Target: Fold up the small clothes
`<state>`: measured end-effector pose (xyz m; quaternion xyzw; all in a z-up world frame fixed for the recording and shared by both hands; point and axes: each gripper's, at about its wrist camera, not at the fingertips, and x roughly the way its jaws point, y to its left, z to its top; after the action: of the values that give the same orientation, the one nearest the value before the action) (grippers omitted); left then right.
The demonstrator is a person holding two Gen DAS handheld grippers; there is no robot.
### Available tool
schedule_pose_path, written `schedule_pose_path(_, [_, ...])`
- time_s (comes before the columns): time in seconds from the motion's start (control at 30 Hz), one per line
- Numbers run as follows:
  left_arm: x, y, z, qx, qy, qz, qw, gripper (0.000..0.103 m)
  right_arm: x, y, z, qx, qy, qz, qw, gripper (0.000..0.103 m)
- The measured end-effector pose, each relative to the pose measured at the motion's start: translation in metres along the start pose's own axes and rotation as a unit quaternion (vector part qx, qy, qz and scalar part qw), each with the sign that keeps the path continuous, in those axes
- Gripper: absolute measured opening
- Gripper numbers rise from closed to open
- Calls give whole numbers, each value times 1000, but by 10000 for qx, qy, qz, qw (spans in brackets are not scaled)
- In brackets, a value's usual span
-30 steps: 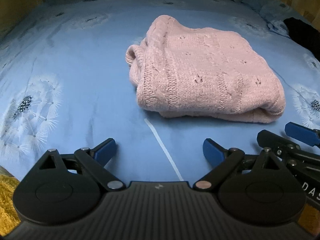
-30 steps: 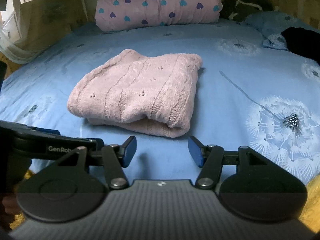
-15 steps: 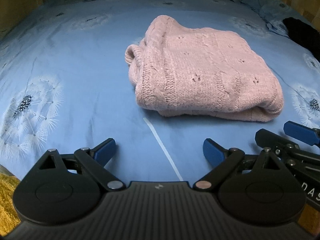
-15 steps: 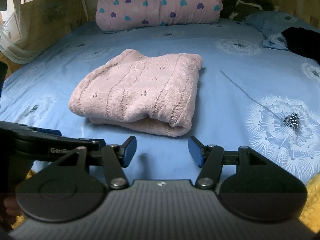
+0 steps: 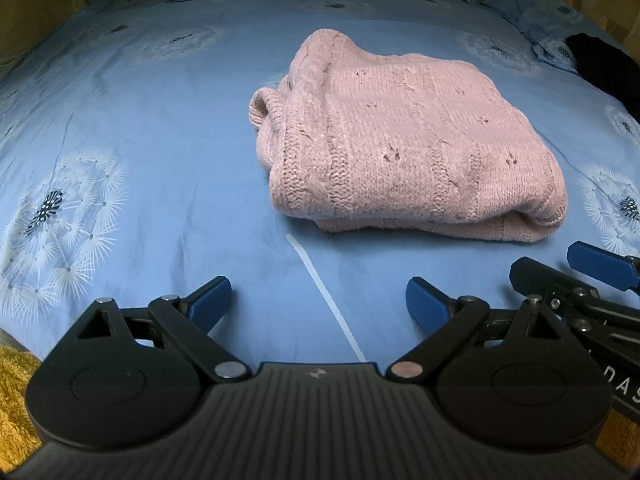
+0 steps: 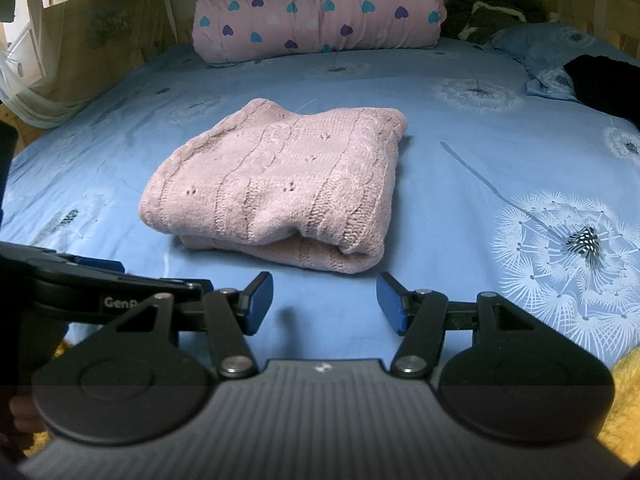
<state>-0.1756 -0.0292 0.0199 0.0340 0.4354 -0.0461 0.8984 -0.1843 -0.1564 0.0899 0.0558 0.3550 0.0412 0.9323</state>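
A pink knitted sweater lies folded into a thick bundle on the blue bed sheet; it also shows in the right wrist view. My left gripper is open and empty, held near the sheet in front of the sweater's near left corner. My right gripper is open and empty, just short of the sweater's folded near edge. The two grippers are side by side: the right one's finger shows at the left view's right edge.
A pink heart-print rolled quilt lies at the head of the bed. A black garment and a blue pillow are at the far right. Yellow fabric lies at the bed's near edge.
Both grippers have drawn back slightly from the sweater, staying open. The sweater has not moved.
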Motion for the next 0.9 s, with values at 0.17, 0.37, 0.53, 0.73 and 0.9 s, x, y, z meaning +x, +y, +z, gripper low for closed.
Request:
schedule_pose_path(0.17, [0, 0, 0, -5, 2, 0, 10000, 97, 0, 0, 0, -2, -2, -1, 10000, 60])
schedule_pose_path(0.37, [0, -2, -2, -18, 9, -4, 10000, 97, 0, 1, 0, -10, -6, 3, 10000, 60])
schedule_pose_path(0.53, [0, -1, -1, -20, 12, -5, 10000, 97, -1, 2, 0, -17, -3, 6, 10000, 60])
schedule_pose_path(0.73, [0, -2, -1, -16, 12, -2, 10000, 97, -1, 3, 0, -19, -6, 7, 10000, 60])
schedule_pose_path(0.9, [1, -1, -1, -18, 13, -3, 10000, 97, -1, 3, 0, -21, -6, 9, 10000, 60])
